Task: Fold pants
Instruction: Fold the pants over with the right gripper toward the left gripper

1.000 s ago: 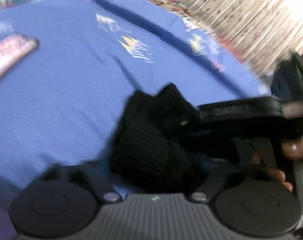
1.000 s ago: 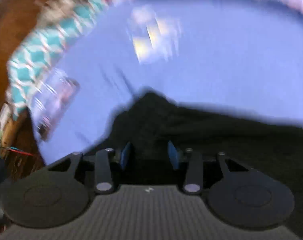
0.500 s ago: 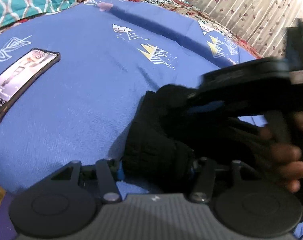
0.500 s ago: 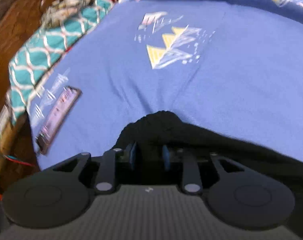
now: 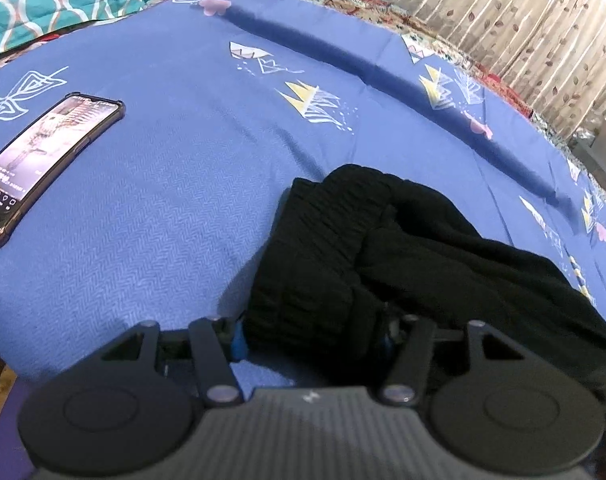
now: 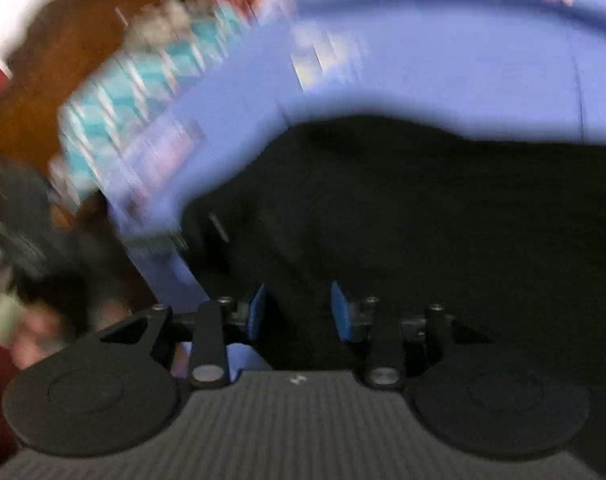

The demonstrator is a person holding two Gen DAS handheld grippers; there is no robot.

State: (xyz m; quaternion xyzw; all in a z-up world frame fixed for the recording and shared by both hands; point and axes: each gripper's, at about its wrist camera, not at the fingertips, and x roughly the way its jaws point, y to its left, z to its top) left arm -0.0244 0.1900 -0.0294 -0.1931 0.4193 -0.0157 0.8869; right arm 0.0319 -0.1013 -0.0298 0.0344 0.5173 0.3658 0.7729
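The black pants (image 5: 383, 256) lie in a bunched heap on the blue sheet (image 5: 175, 208) that covers the bed. They are near the front edge, toward the right side, as the left camera sees it. The stretchy waist part is crumpled up at the near end of the heap.

The left gripper (image 5: 311, 336) is down low at that near end. Its two blue fingers (image 5: 239, 342) stand wide apart, and a thick bunch of the pants fills the space between them. I cannot tell if the fingers are pressing on the cloth or only sitting around it.

The right camera's picture is very blurry. The right gripper (image 6: 297, 312) is over the pants (image 6: 423, 220) too. Its blue fingers (image 6: 257, 312) have a gap between them, and dark cloth shows in that gap. I cannot tell if they are holding it.

A phone (image 5: 43, 164) lies flat on the sheet, well away to the left of the pants, with its screen lit up. A teal blanket (image 5: 59, 4) with white wavy lines sits past the far left corner of the sheet. A curtain (image 5: 523, 24) with little leaves hangs behind the bed on the right.
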